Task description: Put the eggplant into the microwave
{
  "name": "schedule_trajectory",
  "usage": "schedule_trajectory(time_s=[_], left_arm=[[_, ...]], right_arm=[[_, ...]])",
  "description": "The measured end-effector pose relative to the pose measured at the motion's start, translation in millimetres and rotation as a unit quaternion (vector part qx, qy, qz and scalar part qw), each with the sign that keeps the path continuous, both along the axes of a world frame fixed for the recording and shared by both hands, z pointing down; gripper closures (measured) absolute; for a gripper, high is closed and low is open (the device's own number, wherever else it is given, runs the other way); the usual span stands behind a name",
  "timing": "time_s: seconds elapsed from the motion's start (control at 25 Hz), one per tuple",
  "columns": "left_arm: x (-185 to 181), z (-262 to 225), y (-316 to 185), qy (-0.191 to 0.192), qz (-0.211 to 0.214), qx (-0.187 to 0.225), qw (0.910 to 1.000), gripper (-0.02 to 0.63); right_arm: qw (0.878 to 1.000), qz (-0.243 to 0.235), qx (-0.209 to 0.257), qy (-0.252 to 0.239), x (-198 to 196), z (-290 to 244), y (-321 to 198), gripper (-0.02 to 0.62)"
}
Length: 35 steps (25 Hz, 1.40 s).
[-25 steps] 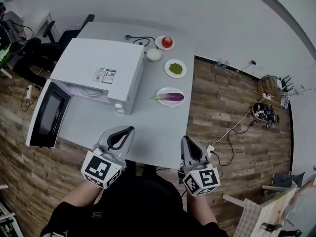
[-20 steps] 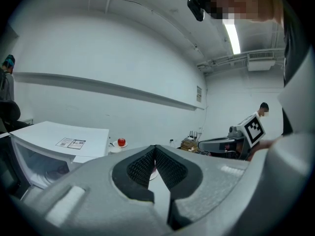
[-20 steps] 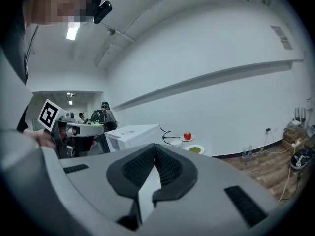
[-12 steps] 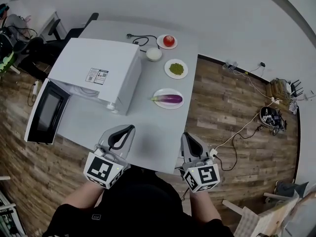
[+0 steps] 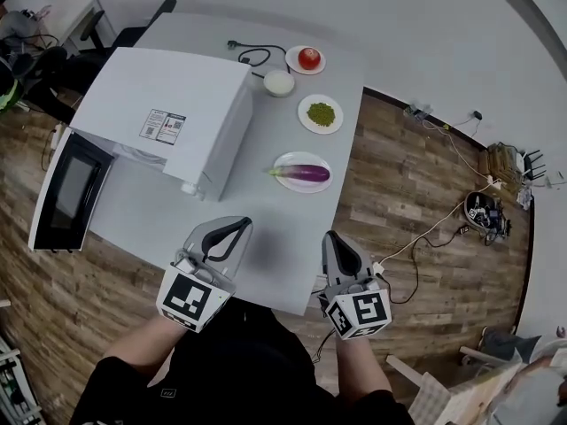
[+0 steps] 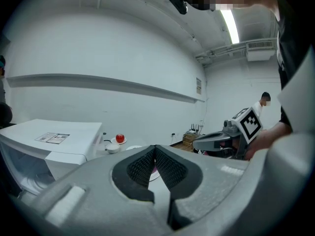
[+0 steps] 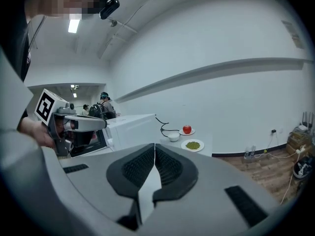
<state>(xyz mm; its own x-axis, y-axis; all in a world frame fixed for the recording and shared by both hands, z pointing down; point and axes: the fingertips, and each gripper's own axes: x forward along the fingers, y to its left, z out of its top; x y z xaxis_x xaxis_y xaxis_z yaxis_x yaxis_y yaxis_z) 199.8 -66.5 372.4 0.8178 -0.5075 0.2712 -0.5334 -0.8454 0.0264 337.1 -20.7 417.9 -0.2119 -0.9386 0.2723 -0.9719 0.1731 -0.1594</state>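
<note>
"Where was the eggplant (image 5: 306,173) when you looked?"

"Lying on its side on a white plate (image 5: 285,160) on the tabletop (image 5: 275,224), just beside the front right corner of the microwave (image 5: 159,104). Its green stem end pointed toward the oven. Nothing had hold of it."

"And the tongs?"

"Both were low at the near edge, well short of the plate. The left tongs (image 5: 239,226) were closed, pads meeting at the tips, nothing between them. The right tongs (image 5: 334,237) were the same, pressed together and empty."

"So the reach hadn't landed."

"No. I'd have picked the right ones for it, since they were on the plate's side. They'd have needed to spread wider than the eggplant's belly before arriving, then come down across its middle, not at the tapering stem."

"Slippery skin?"

"It looked glossy. I'd have wanted a firm squeeze at the thickest part and a lift straight up, so the plate wasn't dragged along."

"Was the oven ready?"

"The door (image 5: 62,189) was swung open to the left, so the cavity was free to enter. As I judged it, the carry would run leftward round the front corner and in through the mouth. A long vegetable like that should go in level, with an eye on its ends against the frame."

"Anything in the way?"

"A plate of green stuff (image 5: 321,113), a small bowl (image 5: 279,82) and an apple (image 5: 309,57) sat farther back. All of them were beyond the eggplant and off that path."
</note>
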Motion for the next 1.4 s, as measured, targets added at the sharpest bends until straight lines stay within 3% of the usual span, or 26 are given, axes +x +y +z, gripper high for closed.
schedule_trajectory(time_s=[0.6, 1.08, 1.4], left_arm=[[21.2, 55.8, -23.7, -0.015, 0.016, -0.017, 0.9996, 0.597], [25.5, 110.3, -47.0, -0.029, 0.012, -0.023, 0.9992, 0.598], [26.3, 132.6, -51.9, -0.039, 0.021, -0.025, 0.9987, 0.597]], right_arm=[[0.998, -0.029, -0.039, 0.035, 4.1, 61.9, -35.2, 0.578], [0.986, -0.059, -0.083, 0.134, 8.1, 132.2, -67.5, 0.577], [0.978, -0.088, -0.1, 0.162, 1.2, 157.8, -90.8, 0.575]])
